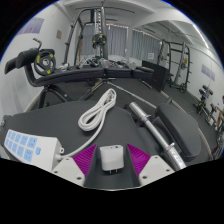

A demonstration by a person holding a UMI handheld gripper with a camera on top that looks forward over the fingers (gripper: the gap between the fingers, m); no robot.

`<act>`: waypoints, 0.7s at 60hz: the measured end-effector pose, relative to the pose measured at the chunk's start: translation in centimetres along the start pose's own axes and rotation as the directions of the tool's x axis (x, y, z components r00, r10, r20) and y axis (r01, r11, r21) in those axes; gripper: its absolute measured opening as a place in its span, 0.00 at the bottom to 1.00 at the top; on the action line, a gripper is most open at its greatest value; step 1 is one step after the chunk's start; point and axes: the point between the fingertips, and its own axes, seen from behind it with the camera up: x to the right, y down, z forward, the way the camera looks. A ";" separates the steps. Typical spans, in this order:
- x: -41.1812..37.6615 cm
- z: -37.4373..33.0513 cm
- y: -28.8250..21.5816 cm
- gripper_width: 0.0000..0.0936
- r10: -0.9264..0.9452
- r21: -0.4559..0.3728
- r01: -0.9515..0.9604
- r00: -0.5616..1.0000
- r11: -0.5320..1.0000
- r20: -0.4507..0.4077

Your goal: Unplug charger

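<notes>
Dark tabletop (70,100); gripper (111,160) clamps white charger (111,156), its base hidden.

1. The white block (111,158) between the tool's (111,163) pads is partly covered by them; whether the pads press it cannot be told.
2. The white panel (24,144) with blue buttons is cut off at the side; its markings are too small to read.
3. The room beyond the desk (60,110) is too small and cluttered to make out.
</notes>
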 end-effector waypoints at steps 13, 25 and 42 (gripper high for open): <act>0.6 -8.5 -3.5 0.91 0.006 0.073 -0.002 0.999 0.997 -0.051; -3.3 -25.6 -5.0 0.92 0.037 0.135 -0.037 0.999 0.990 0.004; -8.4 -41.9 -3.1 0.91 0.011 0.188 -0.025 0.997 0.982 0.076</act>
